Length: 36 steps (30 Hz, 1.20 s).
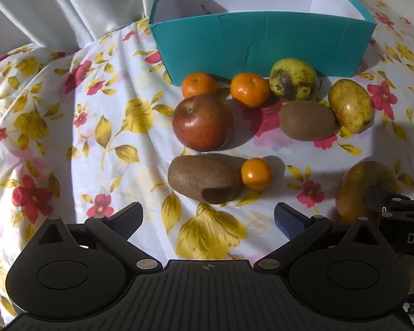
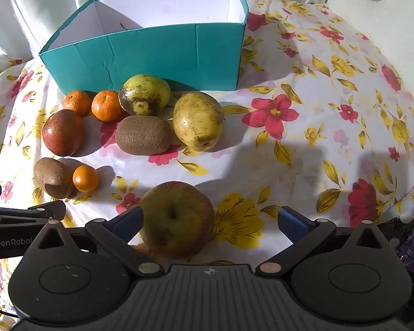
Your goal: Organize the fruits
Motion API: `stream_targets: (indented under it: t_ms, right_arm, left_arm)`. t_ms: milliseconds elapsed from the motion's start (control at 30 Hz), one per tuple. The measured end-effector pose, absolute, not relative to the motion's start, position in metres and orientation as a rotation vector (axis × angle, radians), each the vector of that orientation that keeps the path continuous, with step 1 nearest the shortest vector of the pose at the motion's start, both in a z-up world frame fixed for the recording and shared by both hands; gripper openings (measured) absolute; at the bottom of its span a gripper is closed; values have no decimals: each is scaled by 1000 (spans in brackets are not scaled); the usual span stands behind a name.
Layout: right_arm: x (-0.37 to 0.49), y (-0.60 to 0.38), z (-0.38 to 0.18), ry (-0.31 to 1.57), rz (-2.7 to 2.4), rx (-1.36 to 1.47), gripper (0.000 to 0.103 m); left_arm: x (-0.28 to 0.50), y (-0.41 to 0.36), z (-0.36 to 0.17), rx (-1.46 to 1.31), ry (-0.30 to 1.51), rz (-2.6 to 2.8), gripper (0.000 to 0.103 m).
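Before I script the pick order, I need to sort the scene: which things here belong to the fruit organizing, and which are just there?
Part of the job:
teal box
red apple
yellow-green apple
three mandarins
two kiwis
two yellow fruits

Just there:
floral tablecloth
white curtain

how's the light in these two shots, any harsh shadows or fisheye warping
Left wrist view: hard sunlight, the red apple and near kiwi throw sharp shadows to the right; the teal box rim bows from fisheye. Right wrist view: the yellow-green apple between the open right gripper fingers sits in shade; floral tablecloth glares bright, edges curve.
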State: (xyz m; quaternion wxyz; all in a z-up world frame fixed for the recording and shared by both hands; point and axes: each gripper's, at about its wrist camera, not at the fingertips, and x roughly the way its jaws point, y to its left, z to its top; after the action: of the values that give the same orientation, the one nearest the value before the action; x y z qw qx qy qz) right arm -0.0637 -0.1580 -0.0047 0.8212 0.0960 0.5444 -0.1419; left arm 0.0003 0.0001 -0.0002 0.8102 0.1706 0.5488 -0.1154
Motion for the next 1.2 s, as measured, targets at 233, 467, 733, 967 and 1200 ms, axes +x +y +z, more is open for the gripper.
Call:
stream_targets:
  t_ms: [233, 467, 733, 967, 1200]
  right_arm:
    - [-65, -158, -4, 1157, -301, 208, 103]
    - [-67, -156, -2, 1151, -298, 204, 103]
    - [-69, -155, 1, 1150, -297, 202, 103]
    - [-67, -155, 0, 1147, -297, 200, 103]
    - [-69, -154, 1, 1144, -292, 199, 103]
  left_arm:
    - [2, 0, -1, 360, 1180, -242, 103]
    - [0, 0, 0, 359, 1179, -244, 103]
    - [-2, -1, 0, 354, 1182, -246, 103]
    - [-2, -1, 0, 354, 1182, -246, 103]
    - [-3, 0, 0, 354, 1182, -245, 103]
